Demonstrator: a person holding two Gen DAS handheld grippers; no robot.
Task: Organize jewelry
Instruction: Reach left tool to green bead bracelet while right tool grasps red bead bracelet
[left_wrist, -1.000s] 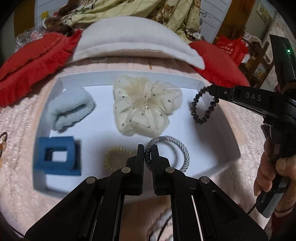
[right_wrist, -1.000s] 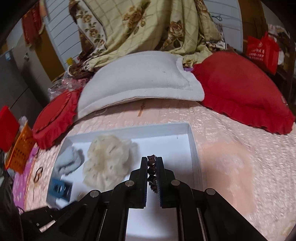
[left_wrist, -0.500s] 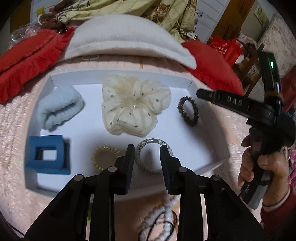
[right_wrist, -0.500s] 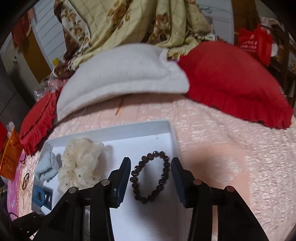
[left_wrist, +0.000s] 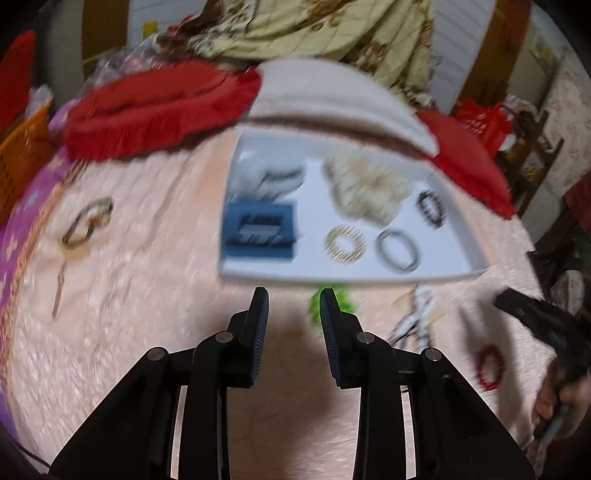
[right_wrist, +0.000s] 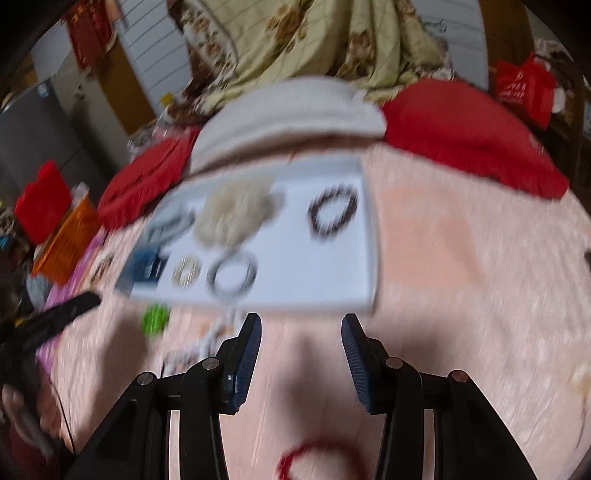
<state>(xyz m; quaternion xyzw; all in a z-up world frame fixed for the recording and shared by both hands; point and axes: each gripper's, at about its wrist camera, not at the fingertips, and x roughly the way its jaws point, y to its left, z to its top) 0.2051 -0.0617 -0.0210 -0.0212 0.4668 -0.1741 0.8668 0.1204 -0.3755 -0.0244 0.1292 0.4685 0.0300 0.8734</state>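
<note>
A white tray (left_wrist: 236, 206) on the pink bedspread holds a blue clip (left_wrist: 258, 230), pale blue scrunchie (left_wrist: 273, 179), cream scrunchie (left_wrist: 369, 188), gold coil tie (left_wrist: 345, 243), grey hair tie (left_wrist: 397, 251) and dark bead bracelet (right_wrist: 334, 212); a red bracelet (left_wrist: 489, 367) and green tie (right_wrist: 156, 319) lie outside it

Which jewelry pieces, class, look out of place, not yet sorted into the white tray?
Three lie loose on the pink bedspread in front of the white tray: a green piece, a tangled white bead string and a red bracelet.
</note>
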